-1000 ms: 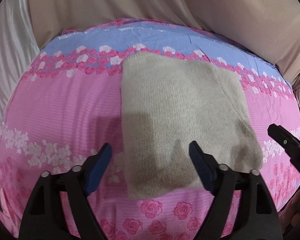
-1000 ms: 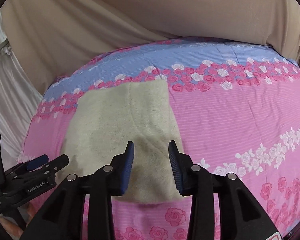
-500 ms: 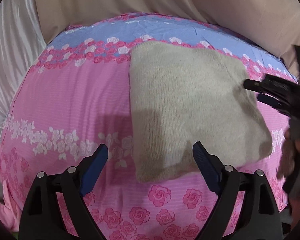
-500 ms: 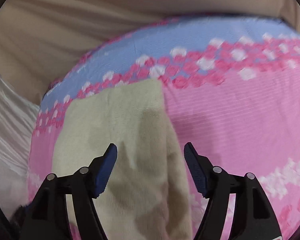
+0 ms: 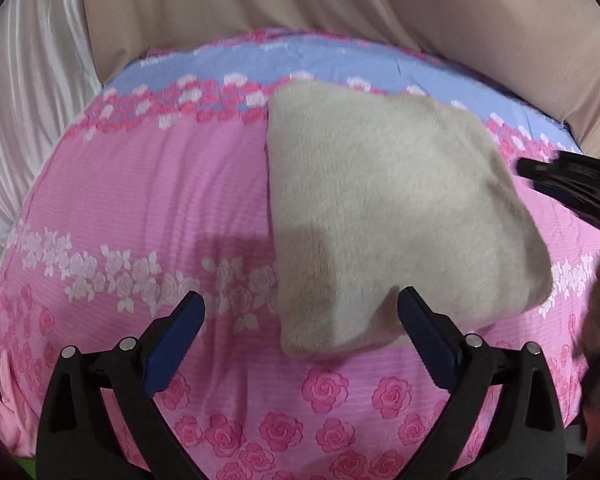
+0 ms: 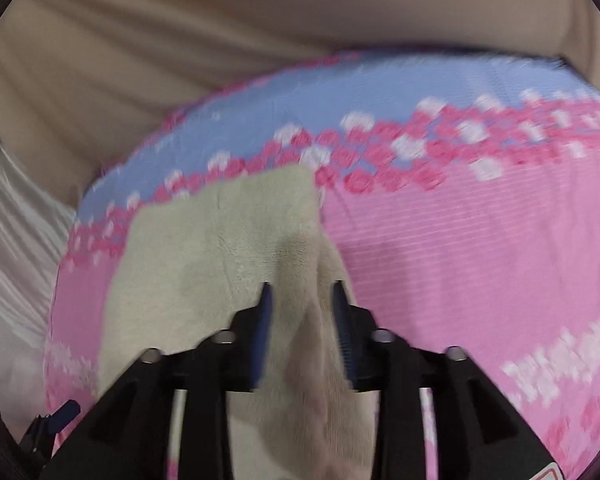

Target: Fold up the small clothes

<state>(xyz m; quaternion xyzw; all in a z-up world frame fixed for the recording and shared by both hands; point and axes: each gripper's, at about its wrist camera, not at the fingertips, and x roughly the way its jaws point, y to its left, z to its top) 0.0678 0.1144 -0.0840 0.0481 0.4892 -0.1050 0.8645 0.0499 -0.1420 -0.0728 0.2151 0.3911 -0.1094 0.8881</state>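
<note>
Lying on the pink floral sheet [image 5: 140, 208], the folded beige cloth [image 5: 380, 216] has its right edge bunched between the right gripper [image 6: 300, 292], whose jaws are opening. The left gripper [image 5: 300, 312] hovers released near its near-left corner.

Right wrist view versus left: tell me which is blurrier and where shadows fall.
Right wrist view: heavy motion smear across the sheet and its roses. Left wrist view: sharper, softening at the right edge; a dark shadow lies over the sweater and the sheet left of it.
</note>
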